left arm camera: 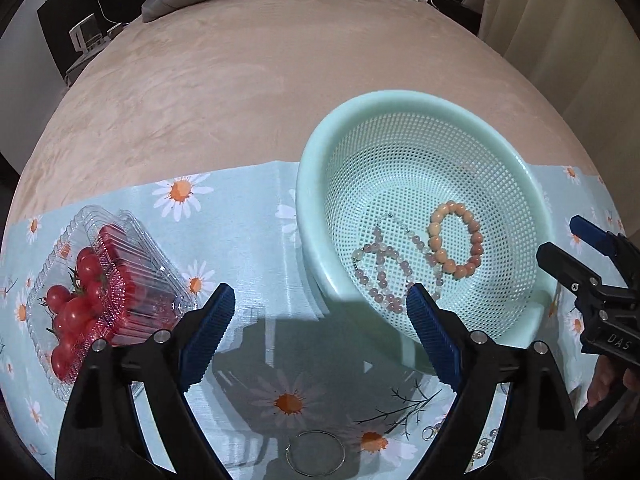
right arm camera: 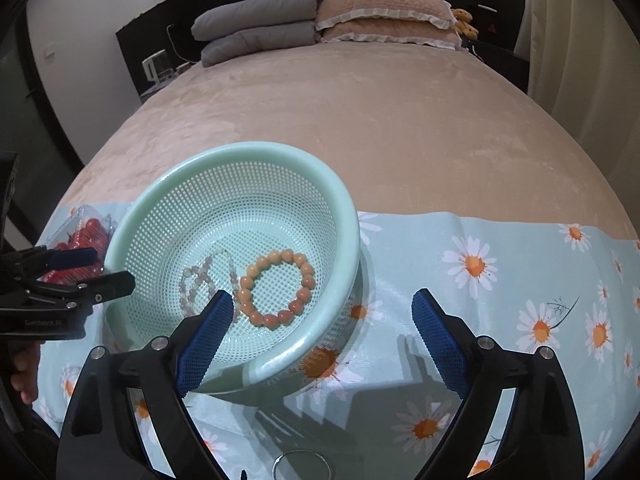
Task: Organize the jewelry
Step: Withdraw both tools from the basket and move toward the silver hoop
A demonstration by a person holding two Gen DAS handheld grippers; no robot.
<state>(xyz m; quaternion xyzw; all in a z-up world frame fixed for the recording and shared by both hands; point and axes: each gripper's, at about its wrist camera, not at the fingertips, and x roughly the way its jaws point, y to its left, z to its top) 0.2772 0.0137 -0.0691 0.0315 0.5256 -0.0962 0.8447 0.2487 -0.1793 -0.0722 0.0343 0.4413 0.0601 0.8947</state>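
underfoot, a daisy cloth [right arm camera: 500,248] covers the beige bed [right arm camera: 360,120] bearing a basket [right arm camera: 344,216].

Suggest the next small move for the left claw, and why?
Probably lower the left claw onto the thin metal bangle lying on the daisy cloth just below it. Both claws are open and empty; the peach bead bracelet and pale bead necklace already sit in the green basket, while the bangle is still outside.

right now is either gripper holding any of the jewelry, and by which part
Nothing is held. The left gripper and right gripper are both open and empty; both bead bracelets lie in the mint colander.
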